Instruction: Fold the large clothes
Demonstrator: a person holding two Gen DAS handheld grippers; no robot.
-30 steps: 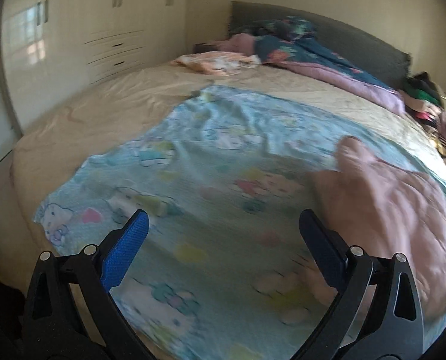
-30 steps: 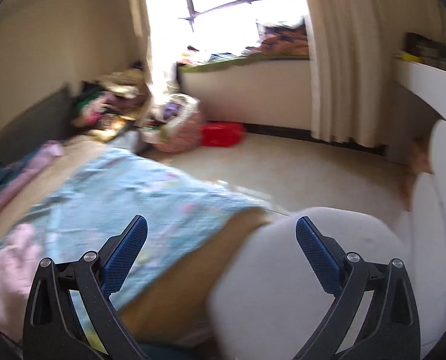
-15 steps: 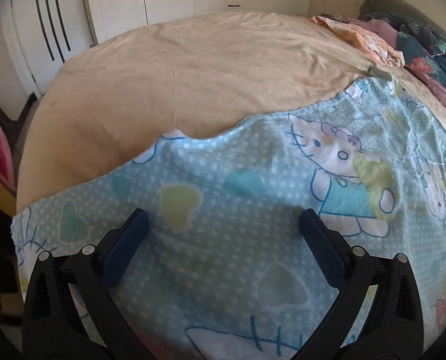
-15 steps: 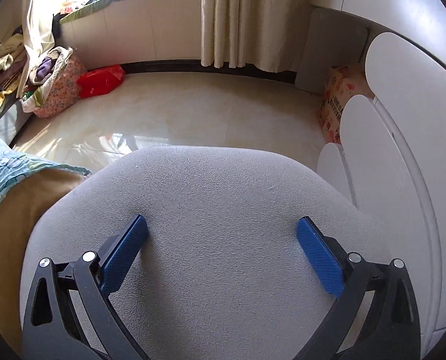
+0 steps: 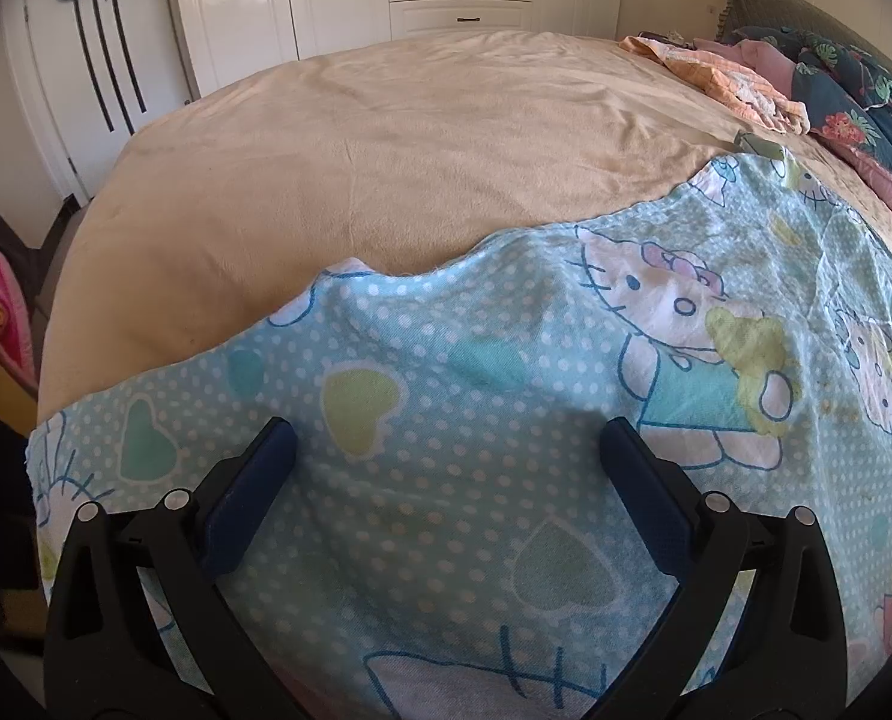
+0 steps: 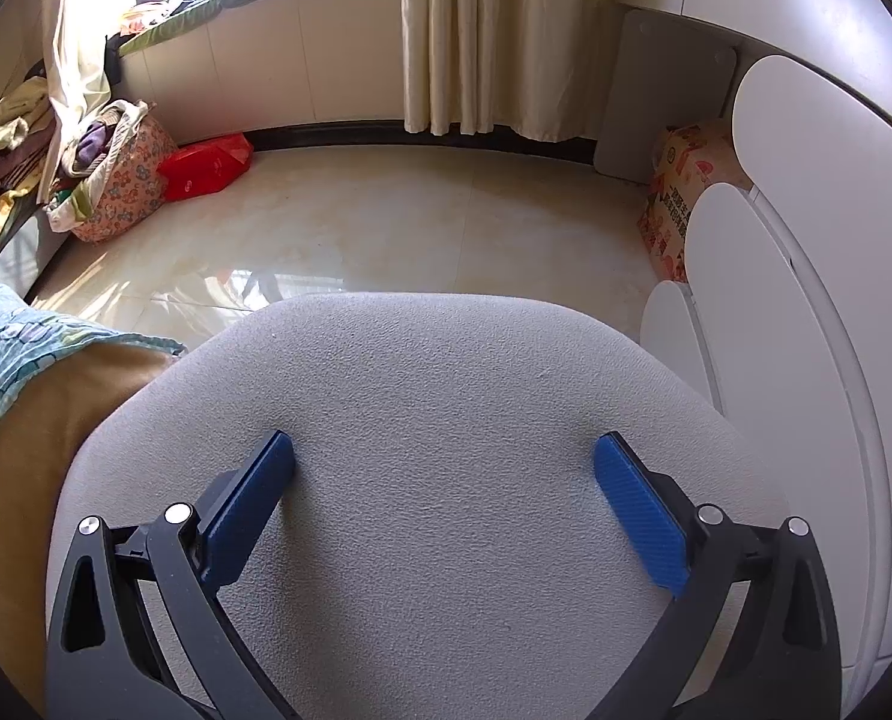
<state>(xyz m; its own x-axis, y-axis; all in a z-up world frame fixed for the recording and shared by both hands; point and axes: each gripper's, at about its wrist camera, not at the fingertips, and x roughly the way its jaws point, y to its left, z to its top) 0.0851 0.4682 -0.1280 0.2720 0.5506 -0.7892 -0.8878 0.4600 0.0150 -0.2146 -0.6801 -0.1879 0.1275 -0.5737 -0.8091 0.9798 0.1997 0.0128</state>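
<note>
Hovering over the cartoon-print sheet (image 5: 506, 480), the left gripper (image 5: 446, 438) has its jaws spread wide, grasping nothing. The sheet lies flat on the tan bed (image 5: 416, 138); its wavy far edge crosses mid-bed, with bare mattress beyond. The right gripper (image 6: 443, 447), jaws likewise released, sits above a grey cushion (image 6: 446, 396). Open tiled floor (image 6: 386, 216) extends to the curtain (image 6: 476, 30).
</note>
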